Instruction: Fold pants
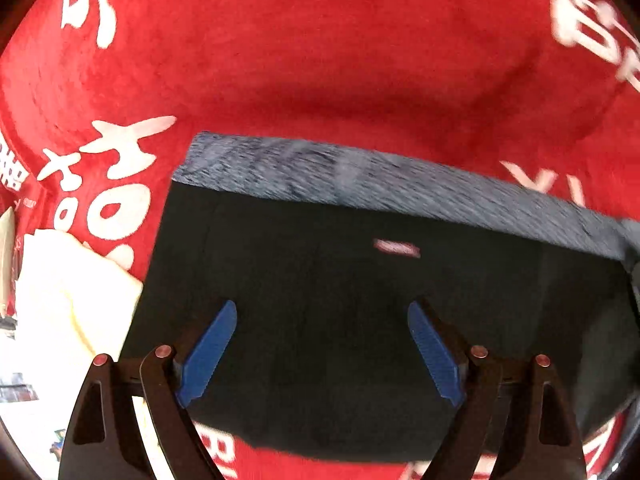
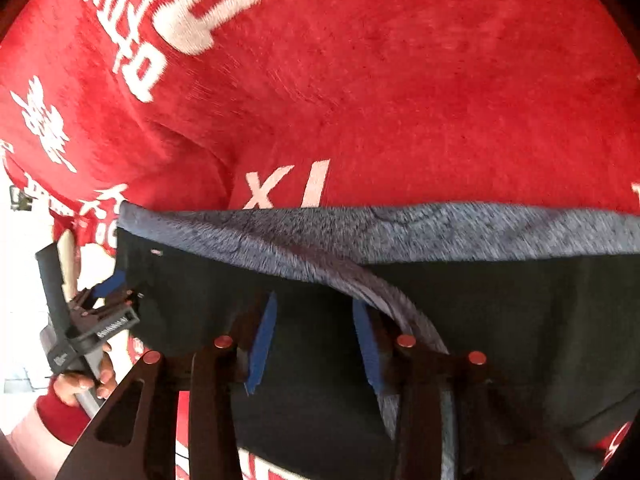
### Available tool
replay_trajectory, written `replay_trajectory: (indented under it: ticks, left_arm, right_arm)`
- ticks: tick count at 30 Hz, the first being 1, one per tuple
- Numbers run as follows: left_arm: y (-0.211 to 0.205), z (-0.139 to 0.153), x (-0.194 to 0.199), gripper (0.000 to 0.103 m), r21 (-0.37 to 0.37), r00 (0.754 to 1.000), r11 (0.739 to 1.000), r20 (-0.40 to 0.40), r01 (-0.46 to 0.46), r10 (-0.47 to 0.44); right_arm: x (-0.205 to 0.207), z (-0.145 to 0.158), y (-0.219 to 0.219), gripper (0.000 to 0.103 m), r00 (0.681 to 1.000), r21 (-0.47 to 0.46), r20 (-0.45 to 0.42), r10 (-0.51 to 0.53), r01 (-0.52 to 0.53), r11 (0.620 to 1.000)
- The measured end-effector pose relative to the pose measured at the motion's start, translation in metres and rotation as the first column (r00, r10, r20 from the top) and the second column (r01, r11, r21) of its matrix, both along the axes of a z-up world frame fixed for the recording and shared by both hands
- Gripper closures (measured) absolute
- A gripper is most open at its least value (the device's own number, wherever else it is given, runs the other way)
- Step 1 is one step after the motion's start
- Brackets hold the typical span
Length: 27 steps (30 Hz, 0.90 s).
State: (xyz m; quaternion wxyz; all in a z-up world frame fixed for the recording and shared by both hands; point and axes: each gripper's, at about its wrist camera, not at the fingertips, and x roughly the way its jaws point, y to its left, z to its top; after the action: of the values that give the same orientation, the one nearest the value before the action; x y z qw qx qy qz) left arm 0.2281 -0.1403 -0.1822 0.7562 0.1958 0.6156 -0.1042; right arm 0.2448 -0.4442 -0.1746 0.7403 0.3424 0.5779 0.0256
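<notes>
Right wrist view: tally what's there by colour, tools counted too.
Red: 1, the cloth with white lettering
Black with grey lining: 1, the pants
Black with blue pads: 2, the right tool, open over the pants, and the left tool, open at their left edge
Total: 4

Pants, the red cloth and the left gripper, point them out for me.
pants (image 1: 360, 340), left wrist view, black panel.
red cloth (image 1: 320, 60), left wrist view, bare area.
left gripper (image 1: 322, 344), left wrist view, between fingertips.
</notes>
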Motion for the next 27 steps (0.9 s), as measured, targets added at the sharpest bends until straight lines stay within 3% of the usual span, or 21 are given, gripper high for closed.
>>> replay_trajectory:
  ticks: [7, 16, 19, 22, 27]
  left_arm:
    - [-0.052, 0.025, -0.071, 0.015, -0.057, 0.995, 0.994, -0.024, 0.094, -0.096]
    - [-0.109, 0.025, -0.149, 0.015, -0.120, 0.961, 0.962, -0.097, 0.246, -0.258]
    - [-0.124, 0.031, -0.175, 0.015, -0.185, 0.943, 0.937, -0.099, 0.295, -0.317]
    - [-0.136, 0.031, -0.195, 0.015, -0.203, 0.928, 0.923, -0.115, 0.328, -0.355]
    - [-0.145, 0.034, -0.224, 0.015, -0.314, 0.895, 0.882, -0.165, 0.350, -0.414]
  right_arm:
    - [-0.055, 0.021, -0.001, 0.048, 0.997, 0.056, 0.036, -0.065, 0.063, 0.996]
    - [-0.172, 0.029, -0.004, 0.047, 0.974, 0.008, 0.013, -0.227, 0.227, 0.974]
    - [-0.225, 0.033, -0.007, 0.047, 0.945, -0.033, 0.000, -0.327, 0.326, 0.945]
    - [-0.283, 0.037, -0.007, 0.046, 0.903, -0.077, -0.007, -0.429, 0.427, 0.901]
    - [-0.365, 0.023, 0.007, 0.044, 0.836, -0.136, -0.070, -0.544, 0.533, 0.835]
